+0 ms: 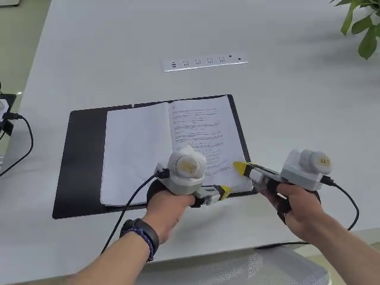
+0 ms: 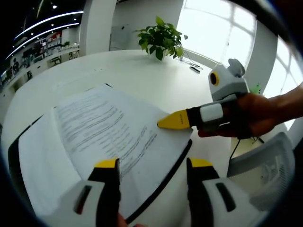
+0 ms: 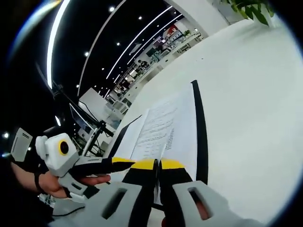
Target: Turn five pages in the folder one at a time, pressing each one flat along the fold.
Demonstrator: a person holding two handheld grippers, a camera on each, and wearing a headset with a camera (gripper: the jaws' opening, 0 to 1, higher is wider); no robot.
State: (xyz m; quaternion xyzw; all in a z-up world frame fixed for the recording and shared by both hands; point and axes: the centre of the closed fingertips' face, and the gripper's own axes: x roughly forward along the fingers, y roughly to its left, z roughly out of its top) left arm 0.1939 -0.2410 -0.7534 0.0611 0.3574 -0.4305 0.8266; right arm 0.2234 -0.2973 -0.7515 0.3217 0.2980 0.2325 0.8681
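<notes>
On the counter (image 1: pixel 285 107), folder (image 1: pixel 80 172): lies open and flat in the middle of the head view, with black cover showing on its left side and along its lower edge
Left page (image 1: pixel 133 154): blank white, lying flat to the left of the fold
Right page (image 1: pixel 202 130): printed text, to the right of the fold; its lower right corner is near both tools
Left tool (image 1: pixel 221 192): held in the left hand (image 1: pixel 169 205) at the folder's lower edge, lower centre of the head view; its own view shows the two yellow-tipped jaws spread apart, released, with the printed page's corner and the black cover edge between them and nothing grasped
Right tool (image 1: pixel 240 168): held in the right hand (image 1: pixel 300 205), lower right of the head view, with its yellow tip at the outer edge of the printed page; in its own view the jaws are clenched together, tips side by side at that edge; I cannot tell whether paper sits between them
Tools to each other: near but apart, the right one just above the left in the head view
Power strip (image 1: pixel 205 61): upper centre, beyond the folder and well apart from it
Plant (image 1: pixel 362 24): green leaves in the upper right corner
Wristband (image 1: pixel 141 233): dark, on the left wrist, lower centre
</notes>
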